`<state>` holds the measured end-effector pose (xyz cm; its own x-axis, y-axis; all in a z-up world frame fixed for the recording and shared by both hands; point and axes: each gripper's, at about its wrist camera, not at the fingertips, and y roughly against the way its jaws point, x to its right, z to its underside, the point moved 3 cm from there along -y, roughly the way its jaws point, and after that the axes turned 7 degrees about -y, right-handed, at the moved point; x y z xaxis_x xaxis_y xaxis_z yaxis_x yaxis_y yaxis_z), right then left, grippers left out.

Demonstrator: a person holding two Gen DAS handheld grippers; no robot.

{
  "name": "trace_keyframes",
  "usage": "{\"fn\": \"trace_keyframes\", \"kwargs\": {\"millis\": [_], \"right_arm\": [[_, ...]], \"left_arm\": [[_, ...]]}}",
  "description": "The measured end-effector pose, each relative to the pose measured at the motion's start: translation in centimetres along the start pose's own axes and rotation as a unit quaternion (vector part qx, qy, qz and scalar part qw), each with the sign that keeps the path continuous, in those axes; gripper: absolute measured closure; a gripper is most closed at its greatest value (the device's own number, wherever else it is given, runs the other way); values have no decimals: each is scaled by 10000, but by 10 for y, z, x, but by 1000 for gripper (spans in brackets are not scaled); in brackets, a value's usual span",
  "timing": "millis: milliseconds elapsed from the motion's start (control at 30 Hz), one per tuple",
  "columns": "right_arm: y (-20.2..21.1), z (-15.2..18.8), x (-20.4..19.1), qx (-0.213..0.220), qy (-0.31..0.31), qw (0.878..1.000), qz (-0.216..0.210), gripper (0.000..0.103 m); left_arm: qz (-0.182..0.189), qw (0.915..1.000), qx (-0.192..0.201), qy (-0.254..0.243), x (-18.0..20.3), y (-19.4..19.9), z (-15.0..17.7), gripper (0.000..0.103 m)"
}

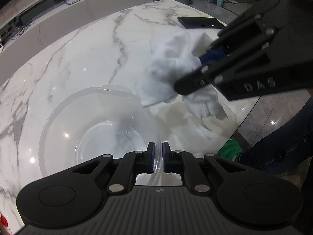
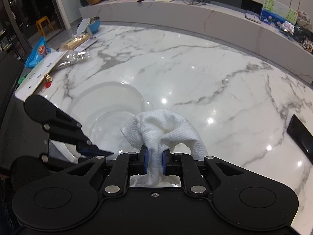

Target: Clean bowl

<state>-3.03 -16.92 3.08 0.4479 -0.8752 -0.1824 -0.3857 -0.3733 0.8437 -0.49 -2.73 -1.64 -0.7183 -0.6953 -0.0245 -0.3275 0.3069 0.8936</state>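
A clear glass bowl stands on the white marble table. My left gripper is shut on the bowl's near rim. My right gripper is shut on a crumpled white cloth and holds it just right of the bowl, above the table. In the left wrist view the right gripper comes in from the upper right with the cloth hanging from it. In the right wrist view the left gripper shows at the bowl's near left rim.
A black phone lies at the table's far right edge, also in the right wrist view. Packets, a foil wrap, a white board and a blue bowl crowd the far left edge. A person's leg stands beside the table.
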Motion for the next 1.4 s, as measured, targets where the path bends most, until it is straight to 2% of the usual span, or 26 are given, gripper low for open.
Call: {"fn": "trace_keyframes", "kwargs": {"millis": [133, 267, 333, 433, 767, 1167, 1300, 1400], "right_arm": [[-9, 4, 1, -178, 24, 9998, 74, 91], [-27, 15, 0, -581, 191, 9980, 156, 91], [-38, 24, -5, -841, 321, 9959, 25, 91], [-46, 28, -12, -951, 334, 9946, -235, 91], [-55, 18, -21, -782, 404, 9953, -402, 91], [-71, -9, -3, -419, -158, 9988, -191, 91], [-77, -12, 0, -427, -222, 9987, -170, 91], [-77, -10, -4, -556, -103, 9981, -227, 91]], "left_arm": [[-19, 10000, -40, 60, -4, -3, -1, 93], [-23, 9999, -158, 37, -4, -8, 2, 93], [3, 9998, -177, 59, -4, -7, 3, 94], [80, 9997, -191, 104, -5, -6, 5, 94], [185, 9996, -217, 79, -5, -2, 10, 94], [317, 9993, -210, 8, -2, -1, 13, 93], [355, 9992, -200, 11, -2, -1, 14, 93], [305, 9993, -214, -7, 13, -4, 12, 92]]}}
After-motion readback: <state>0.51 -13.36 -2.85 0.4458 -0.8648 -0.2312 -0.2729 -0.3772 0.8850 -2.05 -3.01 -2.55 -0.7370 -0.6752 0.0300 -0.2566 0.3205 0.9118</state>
